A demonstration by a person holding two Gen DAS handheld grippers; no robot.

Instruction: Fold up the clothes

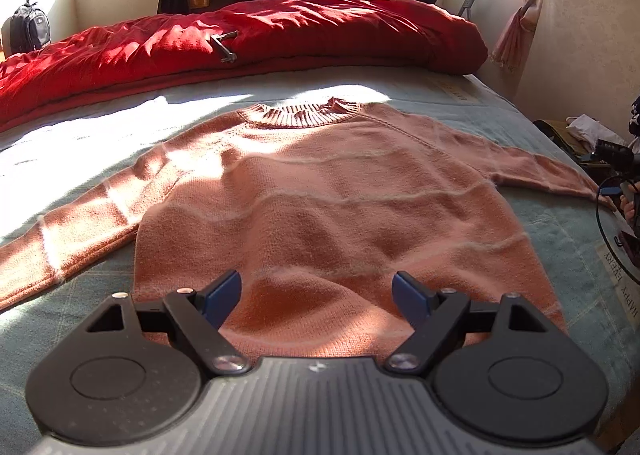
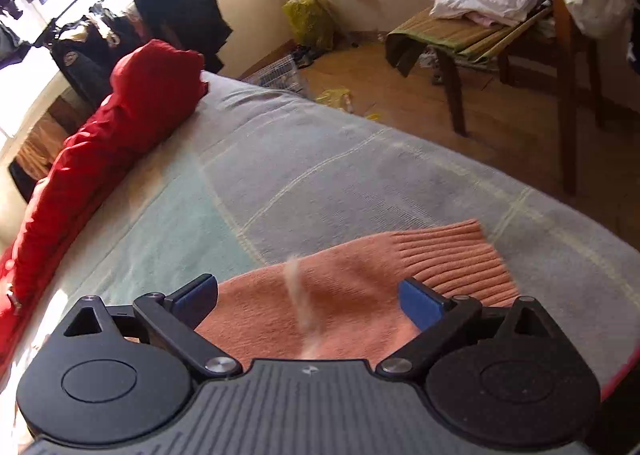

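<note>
Both grippers, left gripper (image 1: pixel 316 297) and right gripper (image 2: pixel 308 301), stand wide, empty. Right, probably over the sweater (image 1: pixel 320 195) cuff (image 2: pixel 452 259): pinch the cuff squarely before folding inward.

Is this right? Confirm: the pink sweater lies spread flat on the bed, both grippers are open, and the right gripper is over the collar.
One detail is wrong. The right gripper is over a sleeve's ribbed cuff, not the collar, as the right wrist view shows. The sweater does lie flat on the bed, and the left gripper is open too.
</note>
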